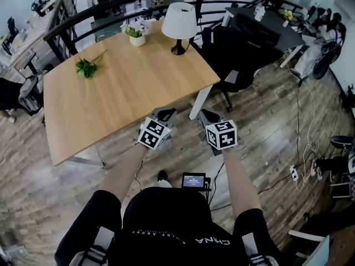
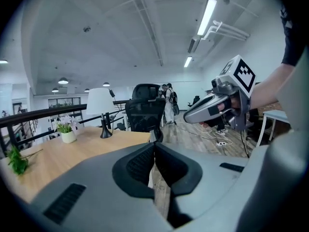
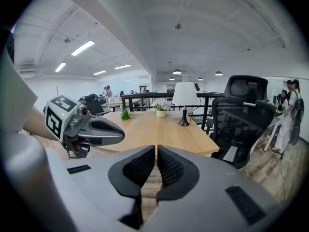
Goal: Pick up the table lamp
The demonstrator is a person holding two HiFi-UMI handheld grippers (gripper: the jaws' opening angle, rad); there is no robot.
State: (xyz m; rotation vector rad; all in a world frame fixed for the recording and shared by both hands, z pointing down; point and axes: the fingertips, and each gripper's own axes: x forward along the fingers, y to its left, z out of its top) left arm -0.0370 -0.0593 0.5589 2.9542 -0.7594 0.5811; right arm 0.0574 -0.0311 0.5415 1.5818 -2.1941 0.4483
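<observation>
The one table lamp [image 1: 178, 22], a white shade on a black stem and base, stands upright, its long axis vertical, near the far edge of the single light wooden table [image 1: 127, 93], well apart from the grey left gripper [image 1: 165, 113] and right gripper [image 1: 209, 115], both closed on nothing.

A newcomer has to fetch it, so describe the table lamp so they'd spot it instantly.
Find the wooden table by the black railing. The table lamp stands near its far right corner, right of a white flowerpot. Only it has a white shade on a thin black stem.
</observation>
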